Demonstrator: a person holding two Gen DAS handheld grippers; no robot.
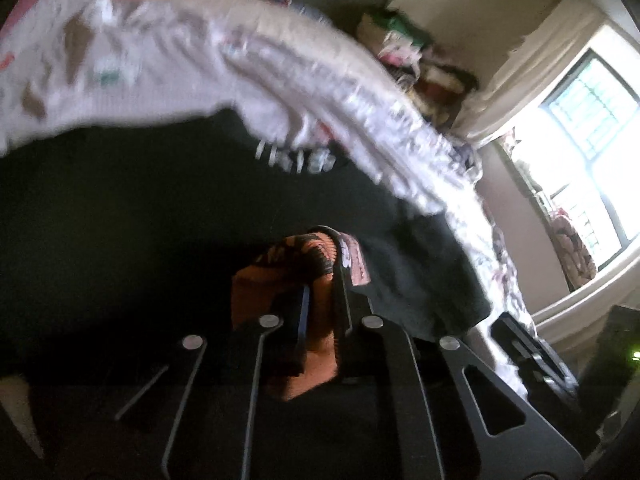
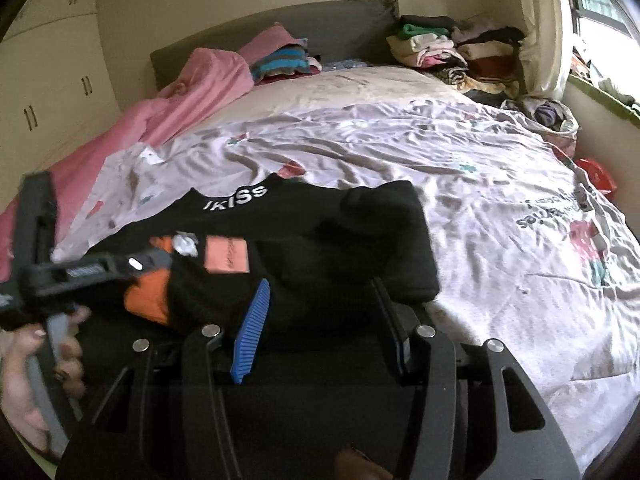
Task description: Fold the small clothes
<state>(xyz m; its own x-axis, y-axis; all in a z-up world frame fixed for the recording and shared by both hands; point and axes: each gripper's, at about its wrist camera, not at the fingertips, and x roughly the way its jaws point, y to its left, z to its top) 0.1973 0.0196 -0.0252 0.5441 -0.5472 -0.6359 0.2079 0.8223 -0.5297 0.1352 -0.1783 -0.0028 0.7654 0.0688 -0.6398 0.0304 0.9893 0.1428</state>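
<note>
Bedroom, bed (image 2: 460,168) under a rumpled pale floral sheet, piles of folded clothes (image 2: 452,52) at the headboard corner.

Near edge of bed: black garment (image 2: 340,248) with white lettering and a pink patch, lying flat. Left gripper (image 1: 320,312), jaws clamped on the garment's orange, black-striped fabric (image 1: 280,280), also seen at left in the right wrist view. Right gripper (image 2: 320,320) low over the black cloth, jaws spread apart, blue pad (image 2: 252,332) showing.
</note>
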